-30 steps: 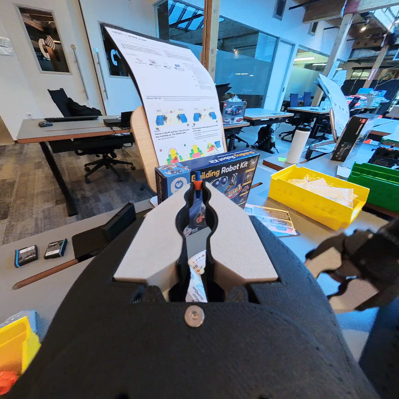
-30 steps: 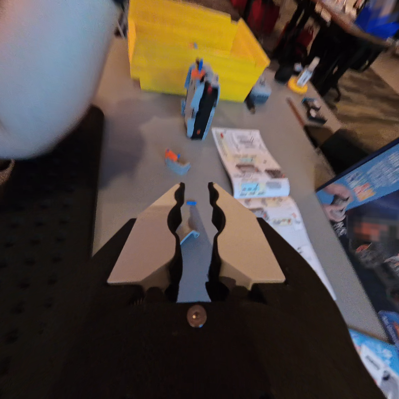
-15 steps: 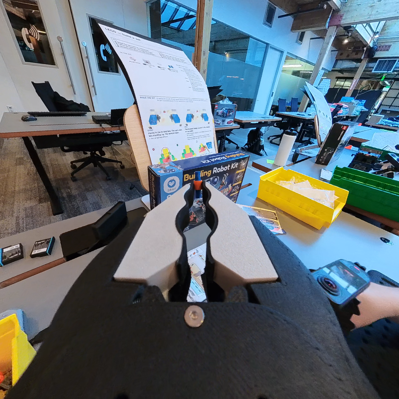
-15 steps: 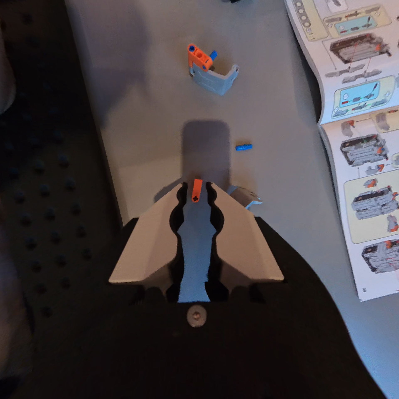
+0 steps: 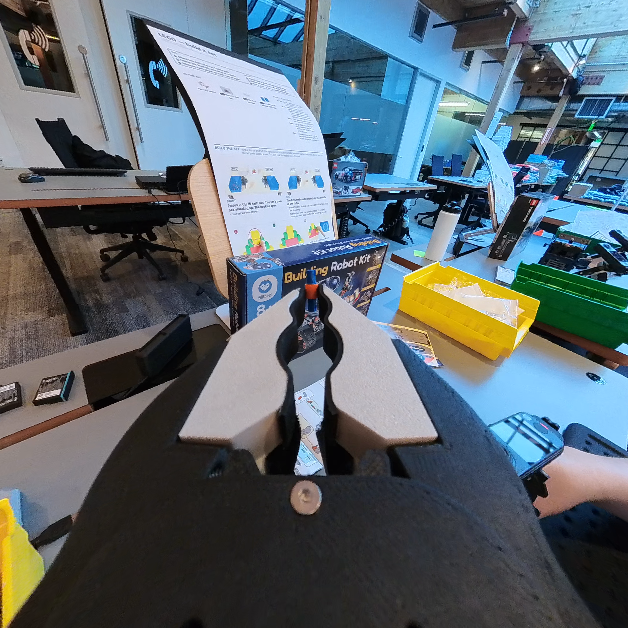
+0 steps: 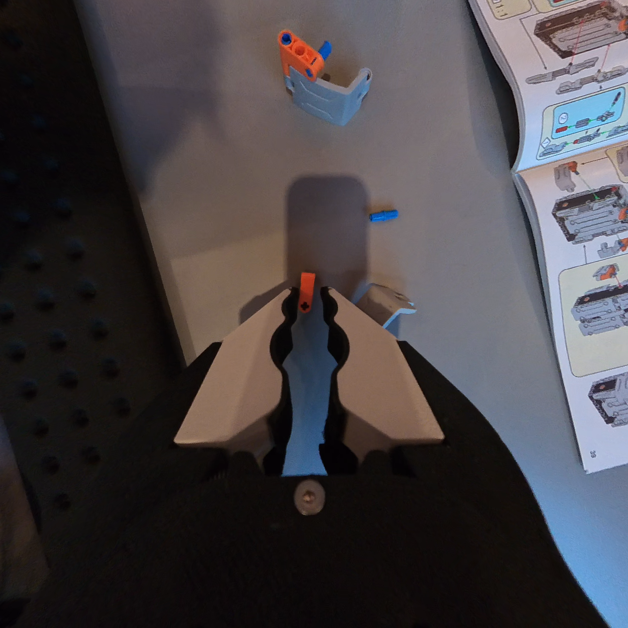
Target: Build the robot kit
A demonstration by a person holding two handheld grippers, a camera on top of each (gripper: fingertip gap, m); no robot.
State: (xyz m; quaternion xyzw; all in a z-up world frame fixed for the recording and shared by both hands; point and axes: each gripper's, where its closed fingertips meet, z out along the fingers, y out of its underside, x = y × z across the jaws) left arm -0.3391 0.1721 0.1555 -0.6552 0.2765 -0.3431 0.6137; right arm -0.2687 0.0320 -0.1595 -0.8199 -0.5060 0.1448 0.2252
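Note:
In the left wrist view my left gripper point(image 5: 311, 293) is shut on a small orange connector with a blue pin point(image 5: 311, 289) and holds it in the air in front of a blue kit box point(image 5: 306, 272). In the right wrist view my right gripper point(image 6: 307, 290) points down at the grey table point(image 6: 221, 170), jaws narrowly open. A small orange piece point(image 6: 307, 292) sits between the tips with a gap on each side. A grey bracket piece point(image 6: 384, 302) lies just right of the tips, partly hidden. Farther ahead are an orange-and-grey assembly point(image 6: 319, 78) and a loose blue pin point(image 6: 383, 215).
An open instruction booklet point(image 6: 577, 238) lies at the right and a black studded mat point(image 6: 68, 272) at the left. A yellow bin point(image 5: 469, 312), a green bin point(image 5: 574, 306), an upright instruction sheet point(image 5: 265, 153) and a hand point(image 5: 577, 475) with the other gripper's camera point(image 5: 526, 438) show in the left wrist view.
My right gripper swung down from a far view of the table to just above it, its tips now around the orange piece. My left gripper kept its hold and shifted only slightly.

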